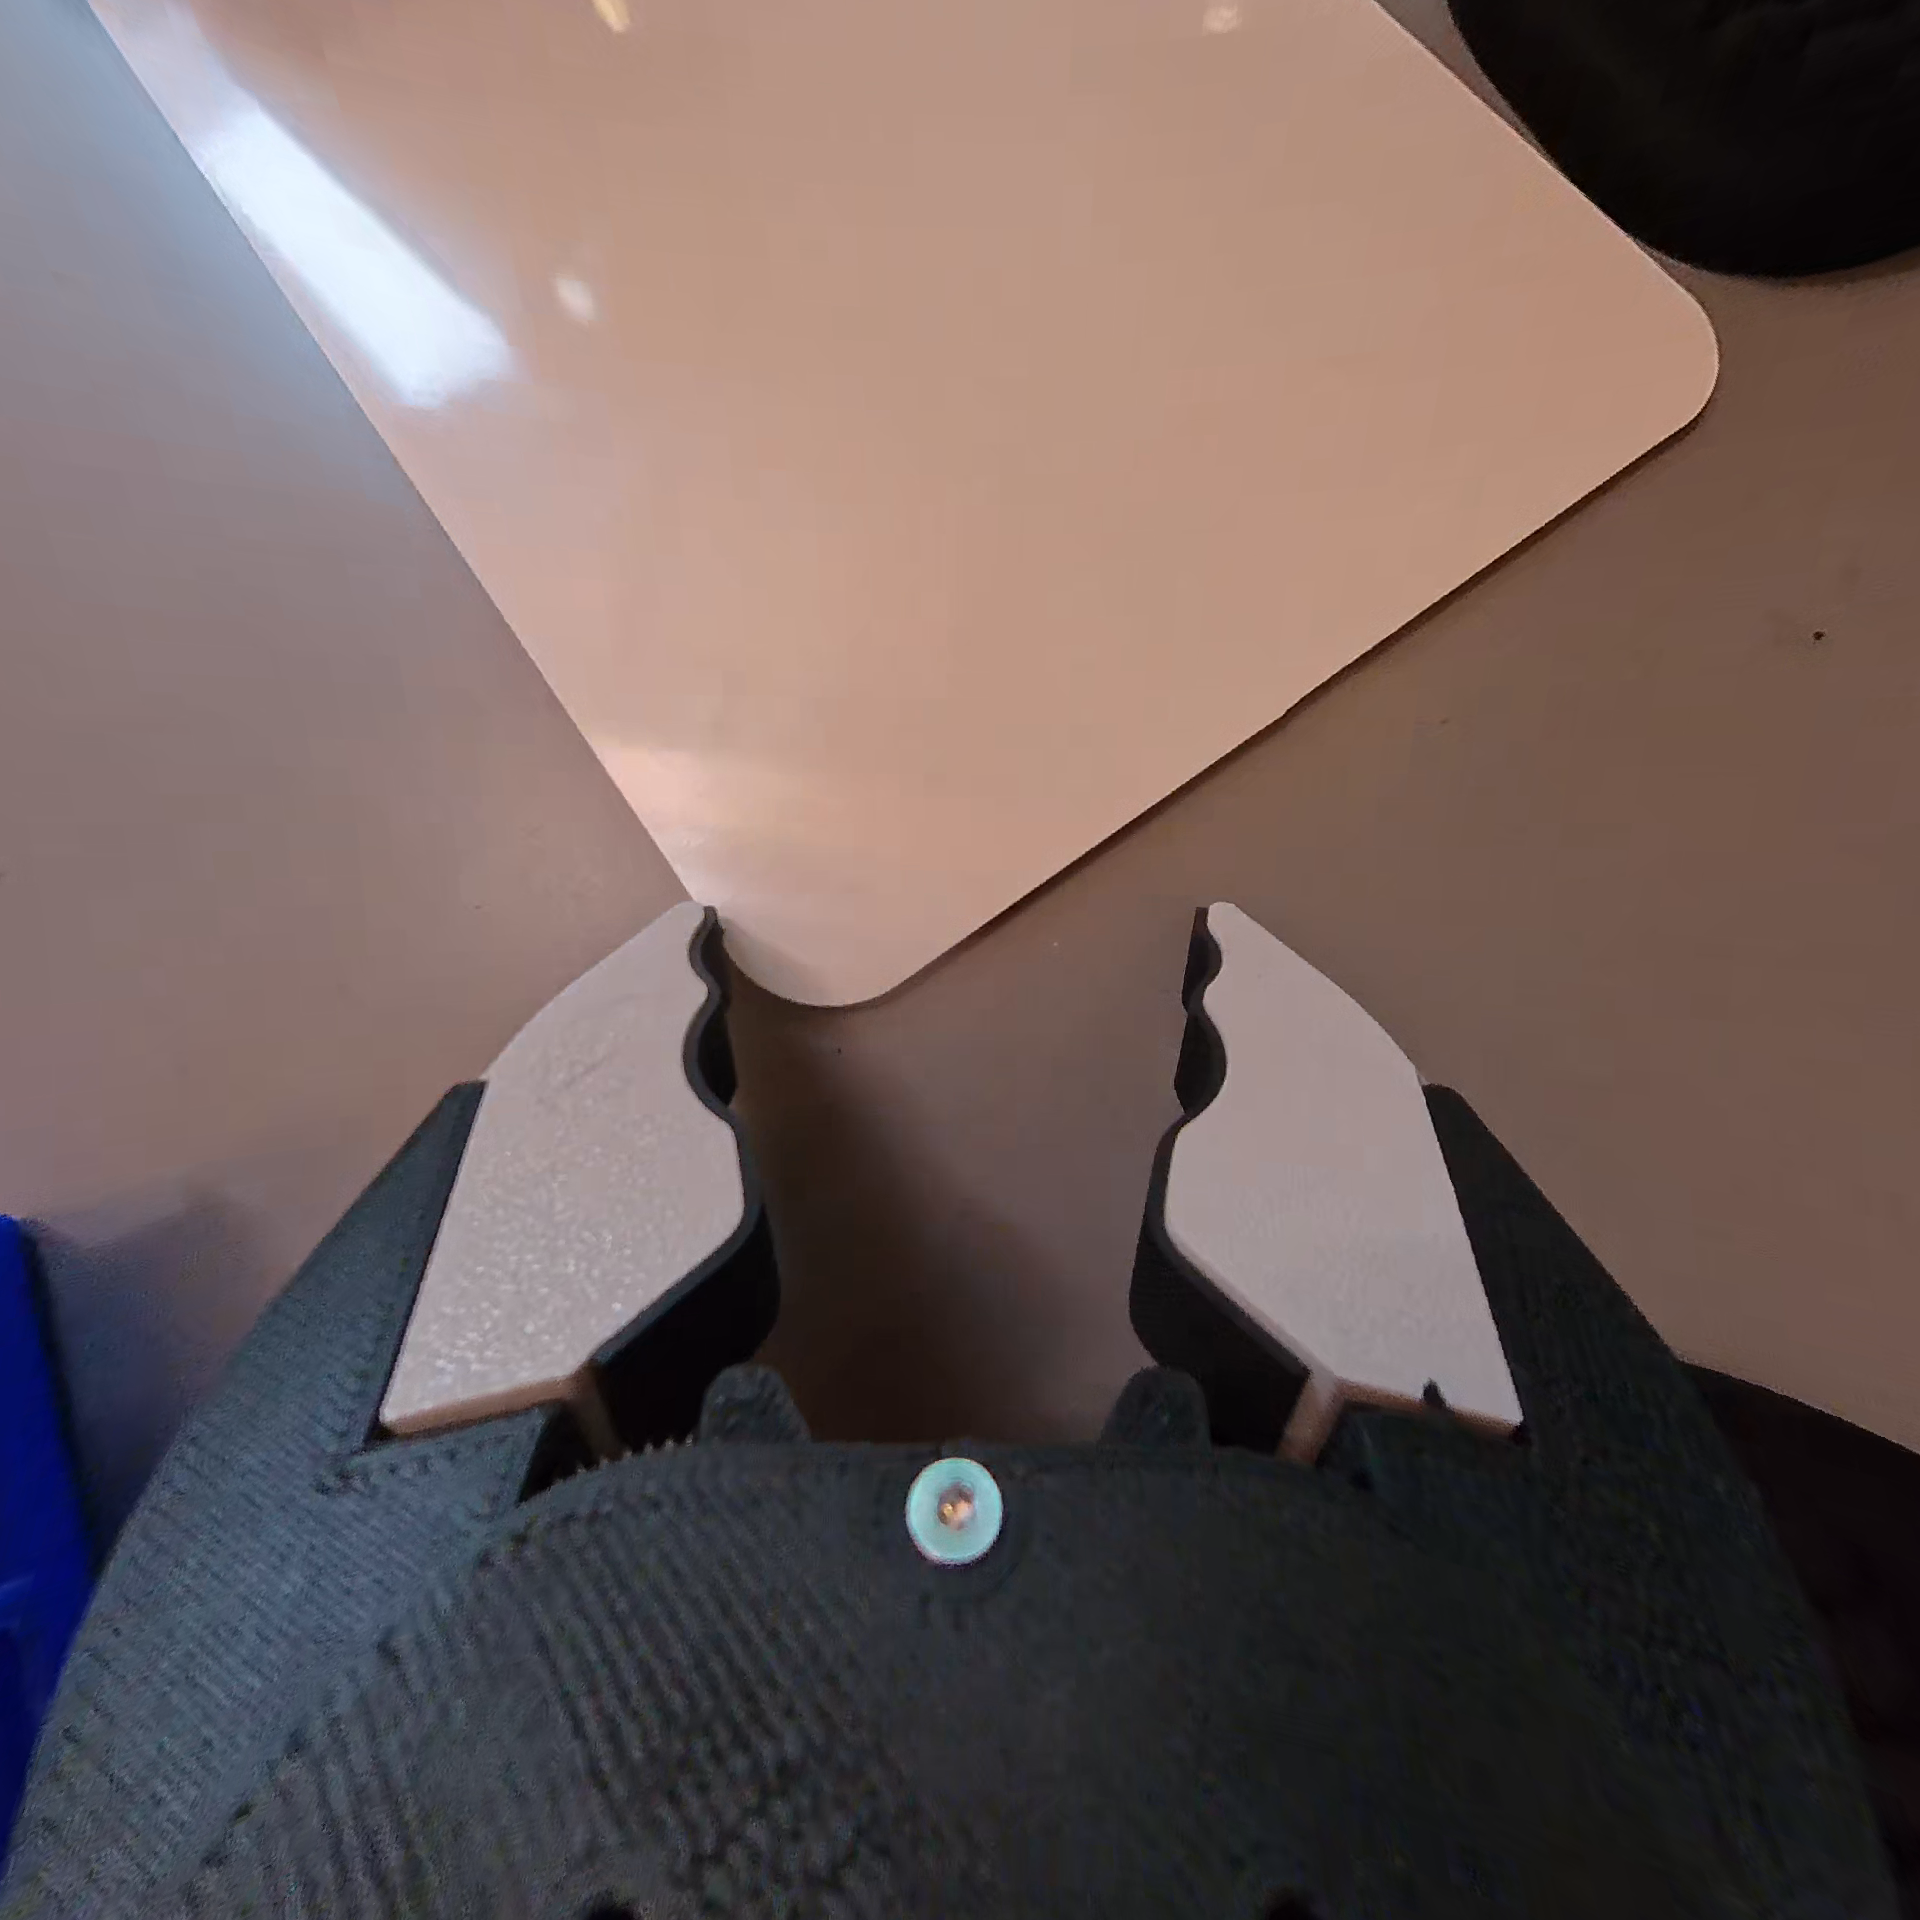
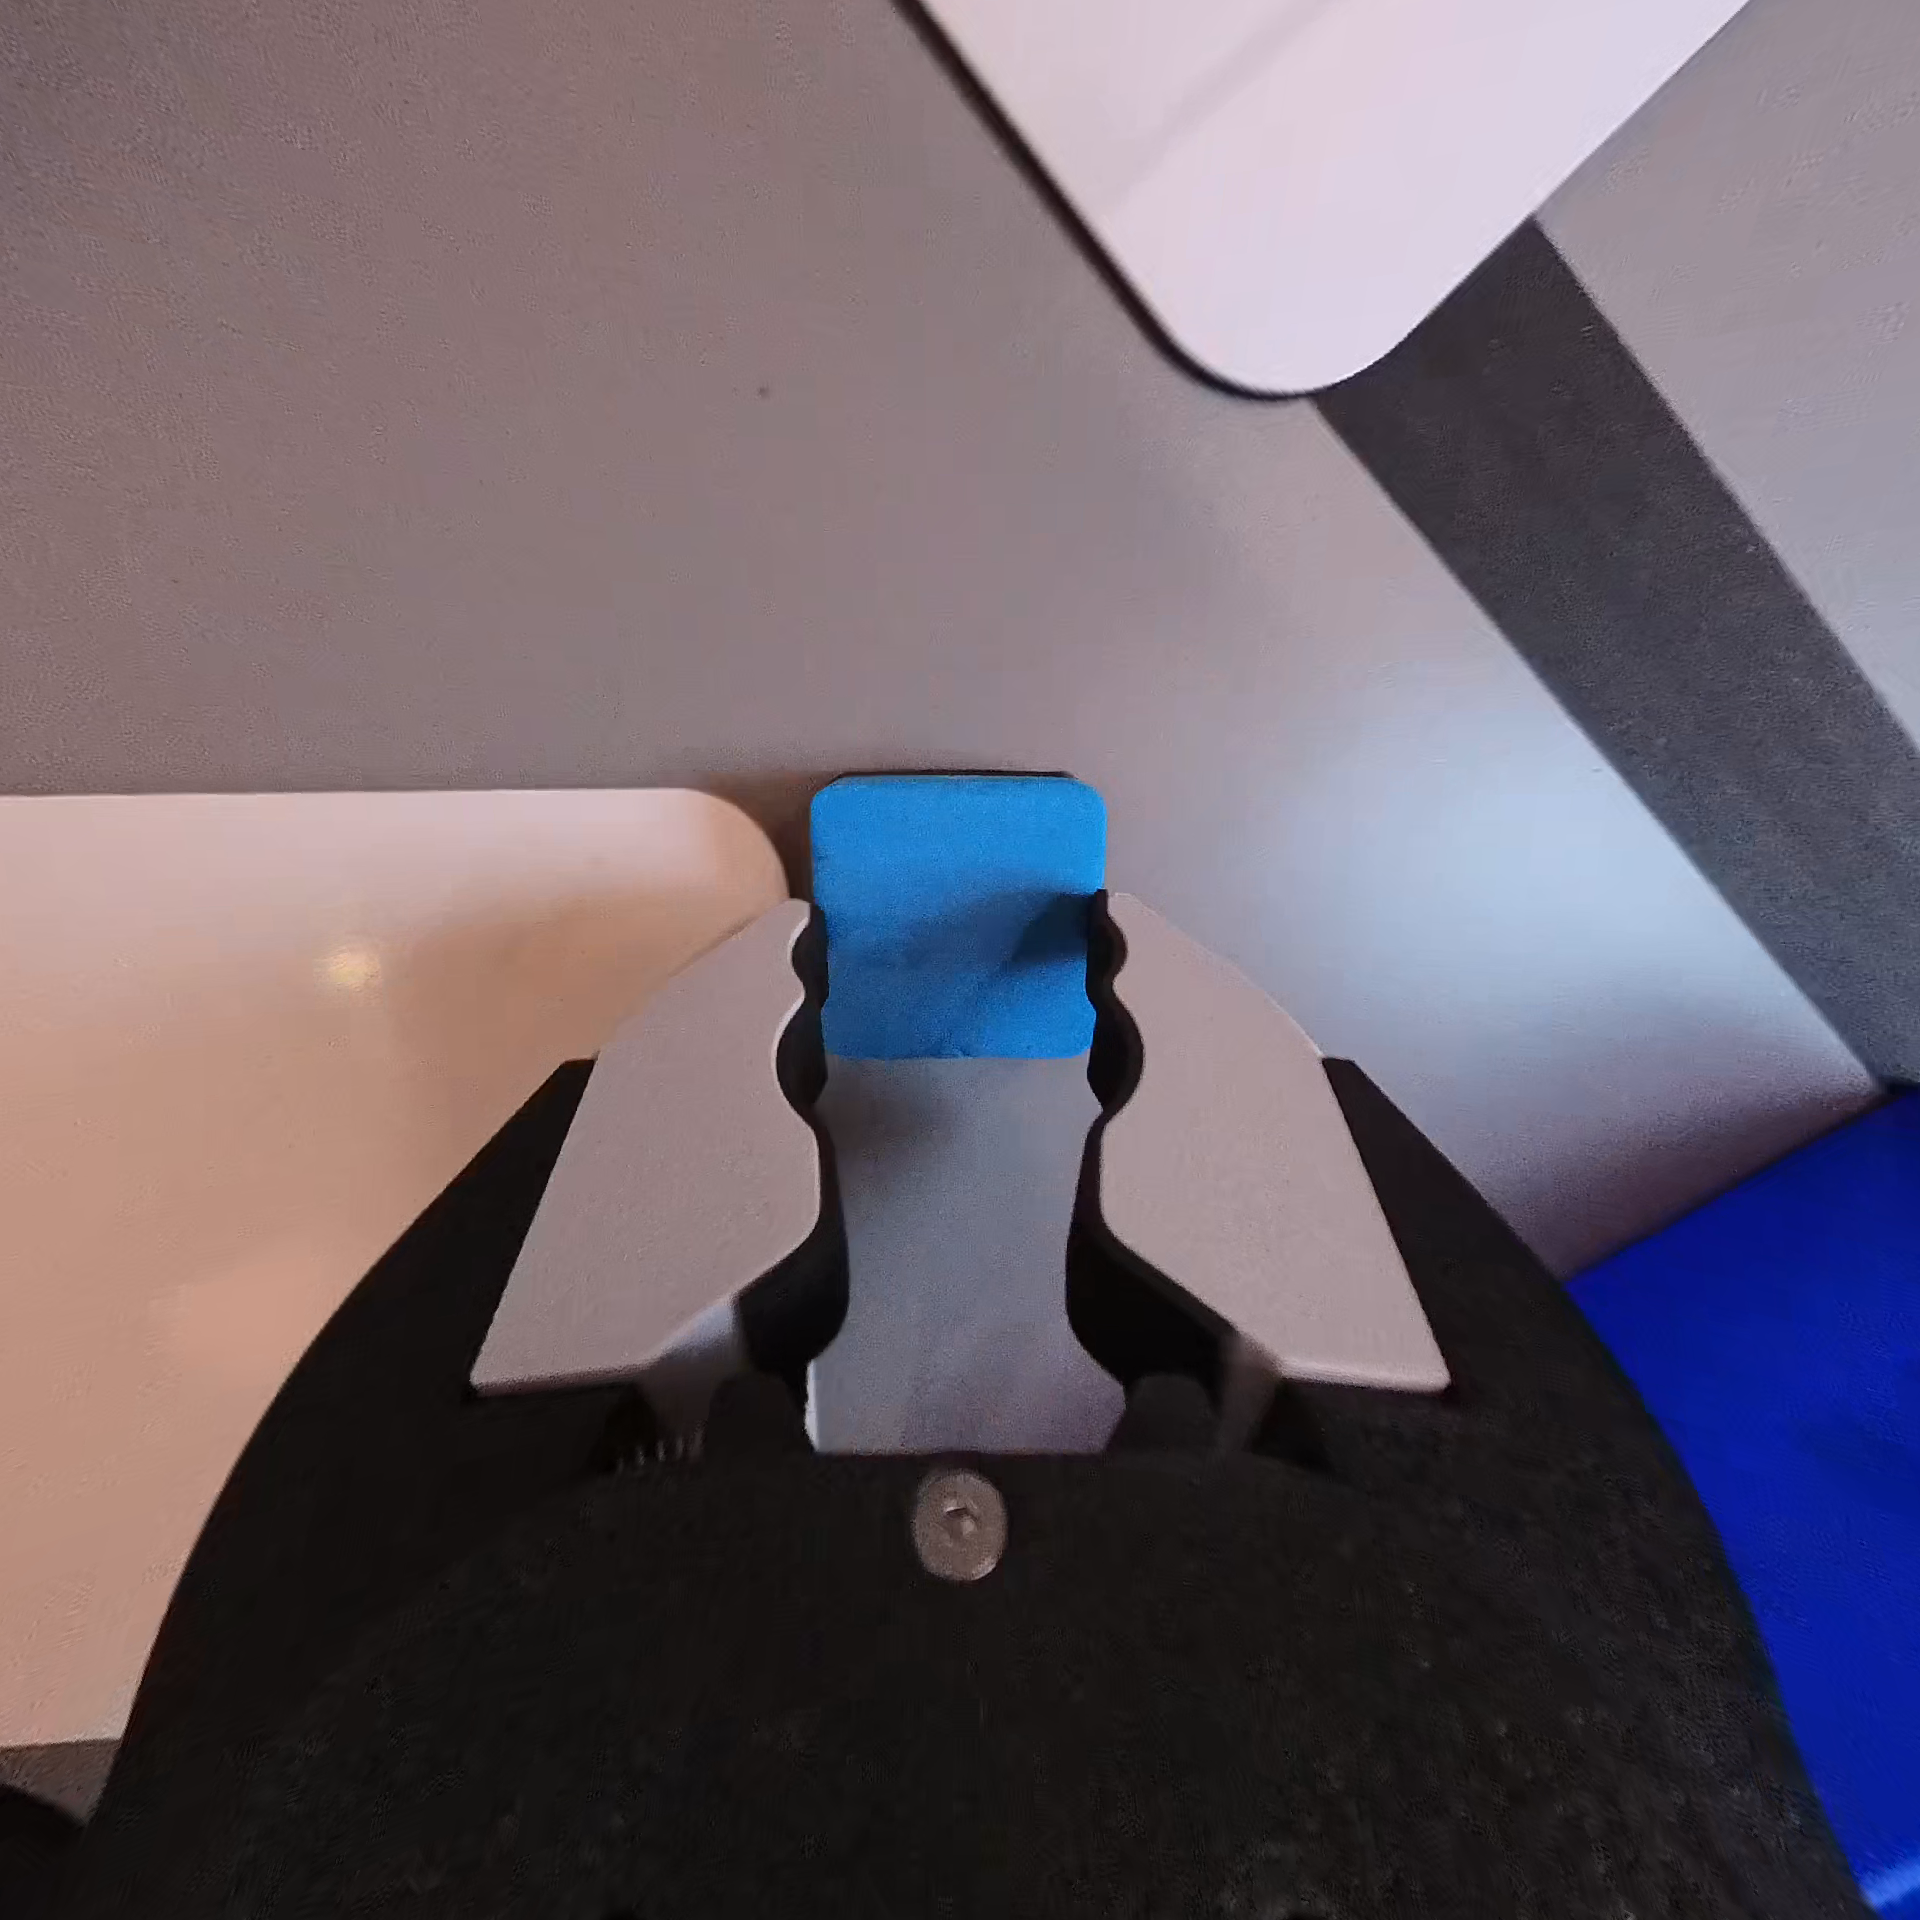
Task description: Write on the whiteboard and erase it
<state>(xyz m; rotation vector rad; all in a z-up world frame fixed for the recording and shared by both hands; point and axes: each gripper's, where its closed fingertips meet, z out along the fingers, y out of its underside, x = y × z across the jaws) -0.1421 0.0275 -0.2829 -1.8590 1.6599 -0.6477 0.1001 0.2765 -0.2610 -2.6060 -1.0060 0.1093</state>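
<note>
Count by kind:
- Whiteboard (image 1: 935, 468): 1, blank, filling the upper middle of the left wrist view
- Blue eraser (image 2: 956, 914): 1, centre of the right wrist view
- Grippers: 2, namely left gripper (image 1: 961, 966) and right gripper (image 2: 954, 966), each with 2 fingers
- White panel (image 2: 1299, 177): 1, upper right of the right wrist view
- Dark blue object (image 2: 1787, 1455): 1, lower right of the right wrist view
- Black object (image 1: 1745, 125): 1, upper right corner of the left wrist view

Ahead of my left tongs (image 1: 961, 961) the whiteboard (image 1: 935, 416) looks glossy and smooth, throwing bright glare, while the bench (image 1: 1455, 935) under it is matt. Between my right tongs (image 2: 956, 935) the blue eraser (image 2: 956, 883) looks soft, foamy and matt. Both tongs' bodies are ridged black printed plastic.
</note>
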